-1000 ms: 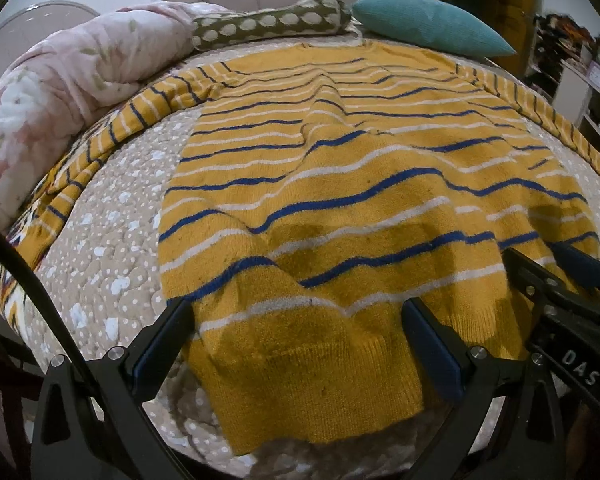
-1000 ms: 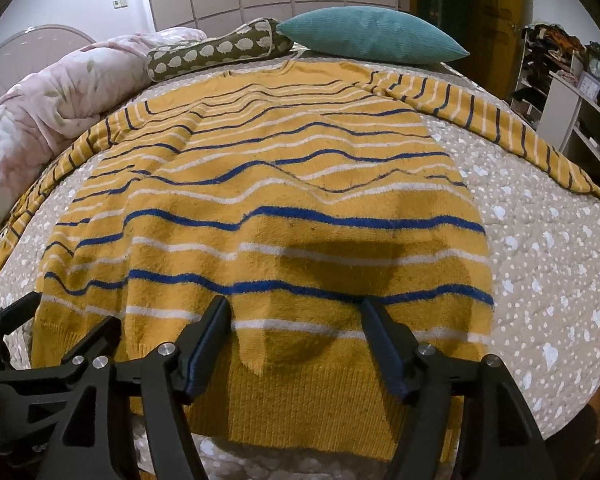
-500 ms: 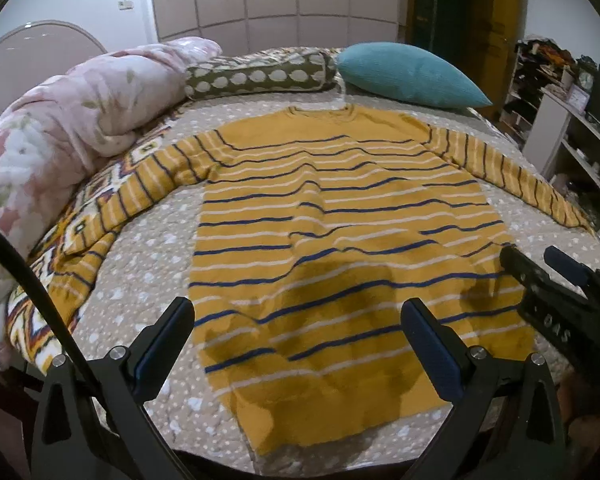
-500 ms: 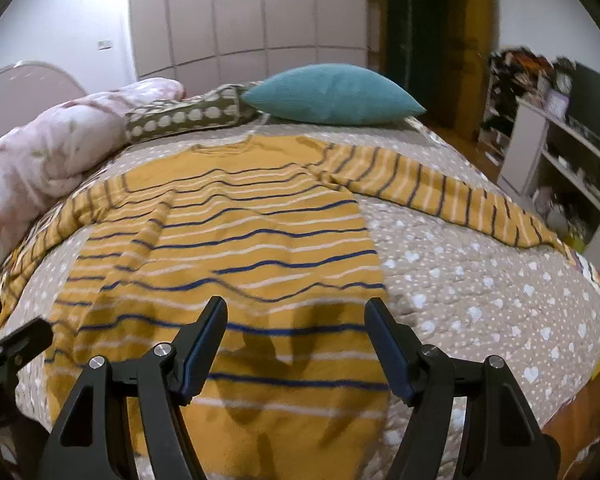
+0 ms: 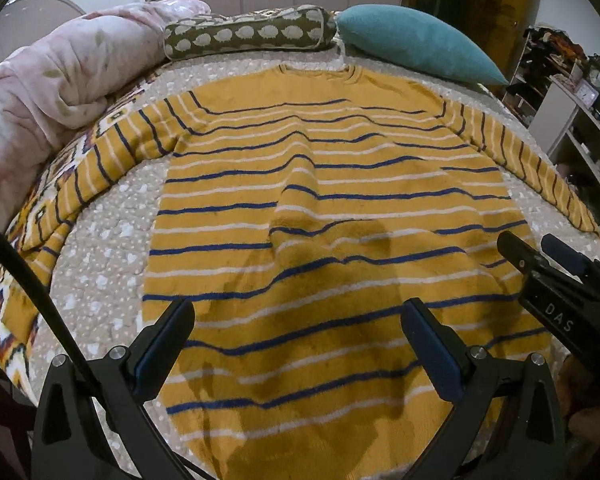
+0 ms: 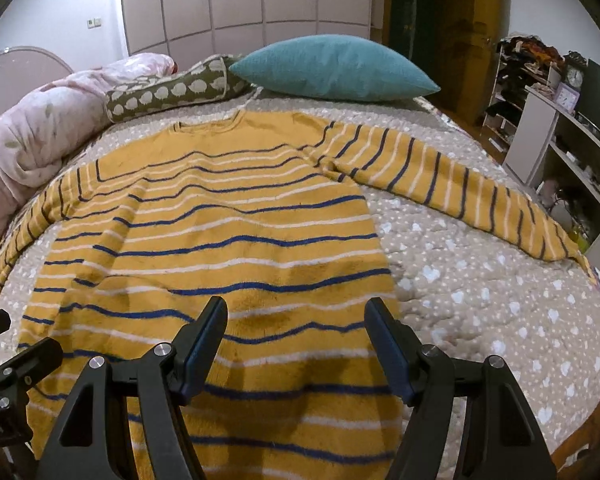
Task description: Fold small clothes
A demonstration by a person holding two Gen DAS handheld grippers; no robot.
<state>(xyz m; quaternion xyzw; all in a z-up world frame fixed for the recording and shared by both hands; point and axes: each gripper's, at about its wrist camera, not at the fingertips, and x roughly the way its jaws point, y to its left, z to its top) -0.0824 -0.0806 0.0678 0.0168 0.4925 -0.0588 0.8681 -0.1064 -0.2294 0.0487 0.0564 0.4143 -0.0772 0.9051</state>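
Sweater (image 5: 340,216) spread flat on the bed (image 6: 500,300) so sleeves fold easily; both hand-held grippers (image 5: 298,344) (image 6: 296,344) wide open, holding nothing.

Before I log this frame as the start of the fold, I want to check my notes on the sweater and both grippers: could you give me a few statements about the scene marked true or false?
1. The striped sweater lies spread on the bed, both sleeves out to the sides. True.
2. The left gripper is shut on the hem. False: its fingers stand wide apart, gripping nothing.
3. The right gripper is open above the sweater's lower part. True.
4. The teal pillow rests on the sweater's right sleeve. False: it lies beyond the collar, apart from the sleeve.
5. The sweater is already folded in half. False: it is a single flat layer.
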